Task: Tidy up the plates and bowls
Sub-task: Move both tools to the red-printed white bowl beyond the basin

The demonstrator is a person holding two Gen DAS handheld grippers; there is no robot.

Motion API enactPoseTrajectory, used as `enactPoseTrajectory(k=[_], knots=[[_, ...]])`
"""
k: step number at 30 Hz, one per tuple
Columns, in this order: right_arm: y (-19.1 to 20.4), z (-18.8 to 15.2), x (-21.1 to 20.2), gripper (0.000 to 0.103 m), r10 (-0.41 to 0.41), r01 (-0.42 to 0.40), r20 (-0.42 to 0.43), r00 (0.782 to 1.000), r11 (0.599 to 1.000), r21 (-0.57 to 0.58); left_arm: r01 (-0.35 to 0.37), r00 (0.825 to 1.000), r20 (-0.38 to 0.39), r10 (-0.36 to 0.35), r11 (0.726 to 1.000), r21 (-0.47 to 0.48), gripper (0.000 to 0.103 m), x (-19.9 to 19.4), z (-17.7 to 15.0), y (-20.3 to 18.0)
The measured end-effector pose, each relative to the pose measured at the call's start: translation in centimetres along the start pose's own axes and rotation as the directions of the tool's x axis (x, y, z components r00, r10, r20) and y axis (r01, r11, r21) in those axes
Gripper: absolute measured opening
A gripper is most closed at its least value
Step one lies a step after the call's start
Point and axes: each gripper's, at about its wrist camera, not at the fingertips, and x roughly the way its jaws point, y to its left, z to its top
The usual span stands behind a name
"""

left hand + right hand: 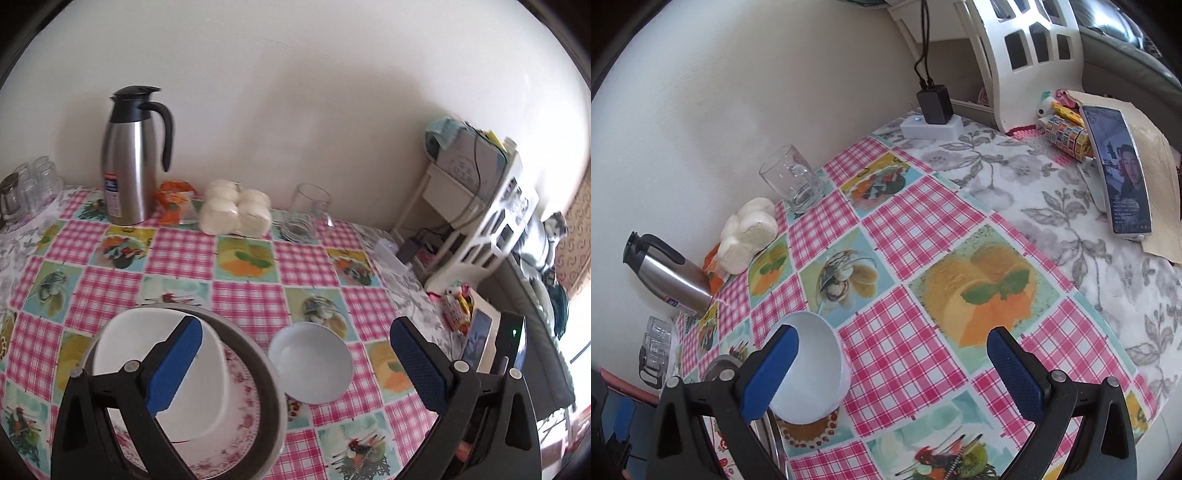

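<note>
A small white bowl (310, 363) sits upright on the checked tablecloth, between the fingers of my open left gripper (297, 330), which hangs over it without touching. To its left is a stack: a grey-rimmed plate (264, 363) holding a pink floral plate (240, 402) and a white deep dish (122, 354); my left finger covers part of it. In the right wrist view the same white bowl (816, 373) lies by the left finger of my open right gripper (892, 336), which holds nothing. The stack's grey rim (718, 363) peeks out behind that finger.
A steel jug (129, 155), an orange packet (173, 199), wrapped white rolls (236, 212) and a glass mug (308, 206) line the wall. Upturned glasses (33, 184) stand at far left. A propped phone (1119, 166), a charger (932, 107) and a white rack (1027, 48) are on the right.
</note>
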Motion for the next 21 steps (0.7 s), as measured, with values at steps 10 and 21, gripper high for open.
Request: enactPoseTrajectory(k=[10, 21], knots=[[-1.2, -0.1, 1.1, 0.103, -0.011, 0.012, -0.031, 0.999, 1.0, 0.026, -0.022, 0.994, -0.105, 0.029, 0.998, 0.066, 0.101, 4.6, -0.6, -2.4], [-0.4, -1.3, 3.8, 0.103, -0.01, 0.009, -0.11, 0.994, 1.0, -0.009, -0.036, 0.976, -0.21, 0.06, 0.992, 0.118, 0.095, 9.1, -1.6, -3.5]])
